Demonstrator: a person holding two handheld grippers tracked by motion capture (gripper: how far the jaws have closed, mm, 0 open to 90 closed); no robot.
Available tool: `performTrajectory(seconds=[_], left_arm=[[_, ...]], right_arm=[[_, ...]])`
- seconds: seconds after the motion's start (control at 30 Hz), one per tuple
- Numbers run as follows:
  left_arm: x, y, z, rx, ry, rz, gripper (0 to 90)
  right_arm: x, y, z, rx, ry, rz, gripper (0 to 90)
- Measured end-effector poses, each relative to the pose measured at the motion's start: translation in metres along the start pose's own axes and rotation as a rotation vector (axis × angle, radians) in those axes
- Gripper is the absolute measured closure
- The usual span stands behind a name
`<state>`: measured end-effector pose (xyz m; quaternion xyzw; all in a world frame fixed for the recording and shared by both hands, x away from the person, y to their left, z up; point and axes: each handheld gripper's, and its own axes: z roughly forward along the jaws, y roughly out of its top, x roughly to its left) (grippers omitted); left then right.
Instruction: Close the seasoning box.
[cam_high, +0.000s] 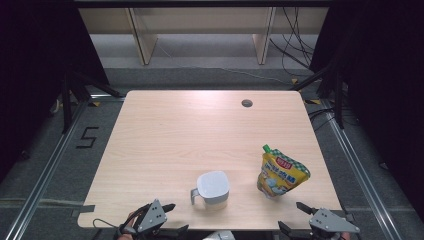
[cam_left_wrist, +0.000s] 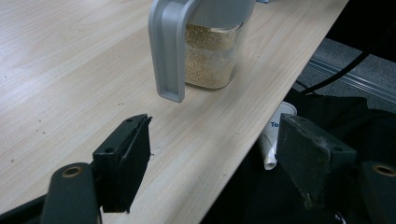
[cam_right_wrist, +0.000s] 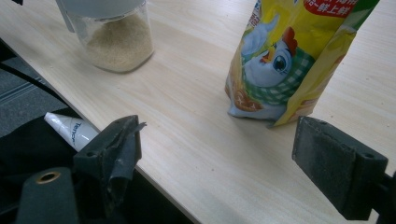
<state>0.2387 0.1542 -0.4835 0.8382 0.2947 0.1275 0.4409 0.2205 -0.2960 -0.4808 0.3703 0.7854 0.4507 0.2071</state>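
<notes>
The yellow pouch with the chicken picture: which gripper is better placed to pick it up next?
Probably the right gripper: its open jaws already face the yellow pouch close ahead. The left gripper faces the jar and its handle instead.

A black "5" (cam_high: 88, 136) is marked on the floor left of the surface. The white tube (cam_right_wrist: 71, 129) reads "Tenac", cut off. The yellow pouch (cam_right_wrist: 289, 56) carries red-banner characters, too cropped to read

The pale wooden counter (cam_high: 175, 130) carried a clear lidded jug with a grey handle (cam_high: 212, 190), apparently holding fine beige grains, and nearby an upright yellow-green chicken-printed pouch (cam_high: 280, 172).
</notes>
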Motion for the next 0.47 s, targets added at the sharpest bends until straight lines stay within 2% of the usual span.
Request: performTrajectory(seconds=[0.07, 0.13, 0.2, 0.27, 0.33, 0.4, 0.47], left_arm=[[0.0007, 0.0003, -0.0002, 0.008, -0.003, 0.002, 25.5], [0.0007, 0.0002, -0.0001, 0.008, -0.004, -0.001, 25.4], [0.0000, -0.0001, 0.0005, -0.001, 0.002, -0.006, 25.4], [0.0017, -0.0002, 0.0002, 0.016, 0.014, 0.011, 25.3], [0.0010, -0.0006, 0.0009, 0.006, 0.012, -0.002, 25.2], [0.0008, -0.0008, 0.0025, -0.001, 0.002, -0.018, 25.0], [0.0029, -0.0008, 0.0018, 0.018, 0.015, 0.005, 24.9]], right_arm=[[0.0010, -0.0001, -0.0002, 0.011, 0.003, 0.015, 16.6], [0.0005, -0.0001, -0.0003, 0.017, -0.002, -0.003, 16.7], [0.0032, -0.0006, -0.0004, 0.025, 0.001, 0.028, 16.8], [0.0010, -0.0004, -0.0006, 0.022, -0.011, -0.002, 16.8], [-0.0006, -0.0005, -0.0002, 0.017, -0.014, -0.017, 16.8], [-0.0005, -0.0010, 0.0004, 0.021, 0.006, 0.005, 16.7], [-0.0011, -0.0011, 0.0006, 0.024, 0.006, 0.000, 16.8]])
